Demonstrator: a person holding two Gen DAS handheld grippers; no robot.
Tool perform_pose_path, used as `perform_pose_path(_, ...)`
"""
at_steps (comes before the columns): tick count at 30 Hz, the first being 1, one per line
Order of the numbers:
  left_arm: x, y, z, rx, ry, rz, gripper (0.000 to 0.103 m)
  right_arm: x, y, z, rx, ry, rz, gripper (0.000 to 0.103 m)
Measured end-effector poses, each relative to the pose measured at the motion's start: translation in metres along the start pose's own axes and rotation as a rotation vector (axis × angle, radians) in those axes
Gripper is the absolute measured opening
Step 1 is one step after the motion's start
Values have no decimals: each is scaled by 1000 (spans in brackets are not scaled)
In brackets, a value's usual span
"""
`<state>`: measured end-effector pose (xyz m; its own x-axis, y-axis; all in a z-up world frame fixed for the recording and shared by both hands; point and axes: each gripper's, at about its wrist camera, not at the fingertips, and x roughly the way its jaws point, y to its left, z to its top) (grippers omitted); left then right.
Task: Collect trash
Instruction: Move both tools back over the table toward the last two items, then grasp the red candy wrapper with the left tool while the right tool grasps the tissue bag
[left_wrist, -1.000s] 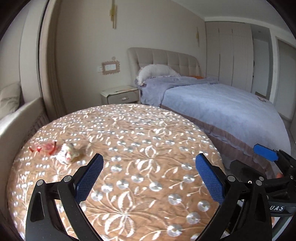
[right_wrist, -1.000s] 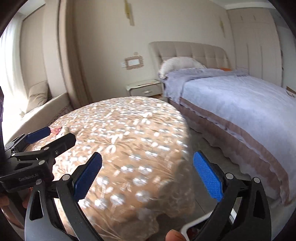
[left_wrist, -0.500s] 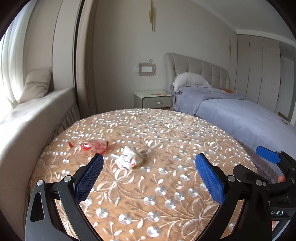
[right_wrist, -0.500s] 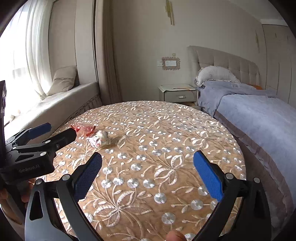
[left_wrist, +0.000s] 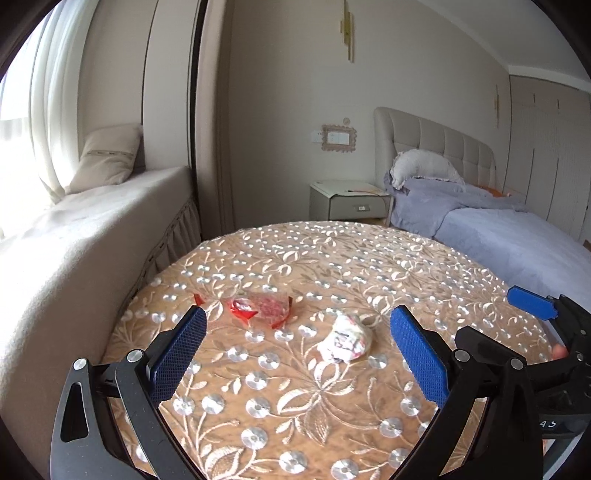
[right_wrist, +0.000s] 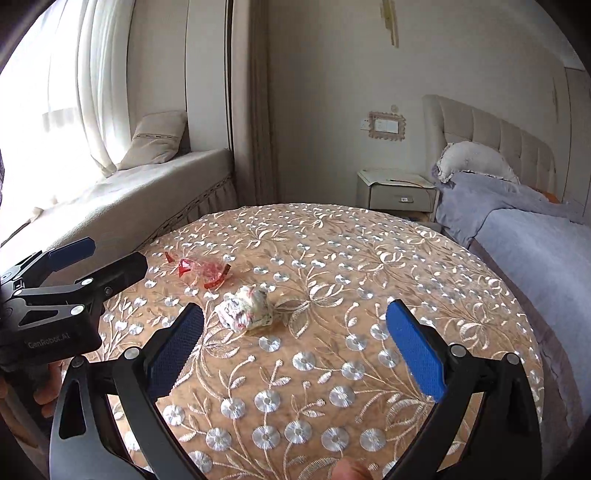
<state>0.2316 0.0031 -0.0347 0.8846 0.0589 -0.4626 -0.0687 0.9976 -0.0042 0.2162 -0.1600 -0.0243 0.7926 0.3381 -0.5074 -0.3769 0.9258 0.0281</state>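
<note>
Crumpled paper wad (left_wrist: 346, 340) (beside crinkly red wrapper (left_wrist: 263, 307)).

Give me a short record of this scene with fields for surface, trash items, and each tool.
surface: round table under an embroidered floral cloth
trash 1: crumpled white wrapper, loose on the cloth
trash 2: red and clear plastic wrapper, left of the white one, apart from it
left tool: open, holding nothing
right tool: open, holding nothing
background: bed, nightstand
</note>
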Motion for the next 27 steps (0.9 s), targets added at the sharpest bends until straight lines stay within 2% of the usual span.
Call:
perform_pose_path(11,58,36,4,20,70,62,98,64,27,11,-101,90,29,98)
perform_pose_path(22,130,49,10,39,186,53,98,129,37,6,-169,204,78,98)
perform_pose_path(27,168,48,8,47,270,29,97,145,35,3,-181,237,97,98)
